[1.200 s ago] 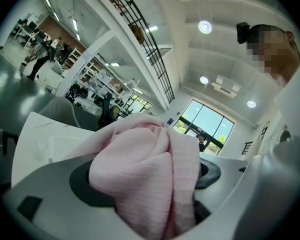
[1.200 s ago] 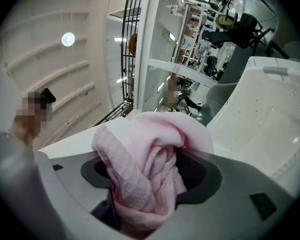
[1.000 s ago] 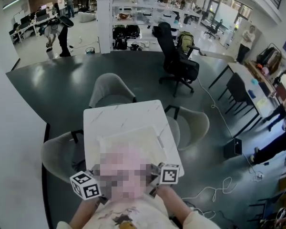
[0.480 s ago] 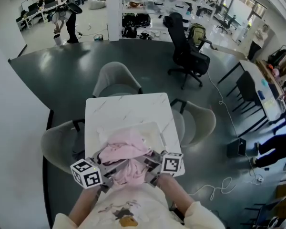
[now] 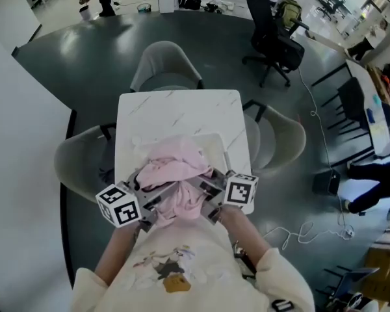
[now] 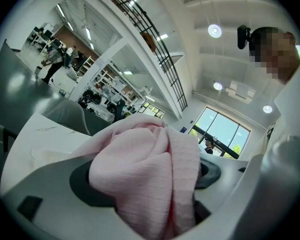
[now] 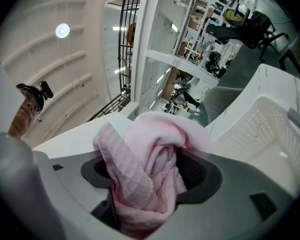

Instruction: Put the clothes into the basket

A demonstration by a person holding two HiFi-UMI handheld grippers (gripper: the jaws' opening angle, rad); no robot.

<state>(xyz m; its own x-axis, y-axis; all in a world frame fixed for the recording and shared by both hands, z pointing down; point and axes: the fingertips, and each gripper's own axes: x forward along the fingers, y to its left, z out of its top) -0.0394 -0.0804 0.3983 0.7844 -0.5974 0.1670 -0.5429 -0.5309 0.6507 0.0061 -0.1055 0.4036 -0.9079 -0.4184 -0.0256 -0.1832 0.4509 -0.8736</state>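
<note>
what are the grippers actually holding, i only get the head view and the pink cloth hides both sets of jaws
Observer: In its own view, the left gripper is shut on a bunched fold of the pink garment.
Operator: and the right one
Observer: The right gripper is shut on a twisted wad of the same garment.
Operator: is the basket near it
Observer: Yes, the white basket sits just past its right jaw, and no clothes lie in the part that shows.

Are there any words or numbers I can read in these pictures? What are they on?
No words or numbers can be read.
The left marker cube and right marker cube carry only black-and-white square patterns.
The picture on the person's shirt is too blurred for letters.
The pink cloth shows no label.
</note>
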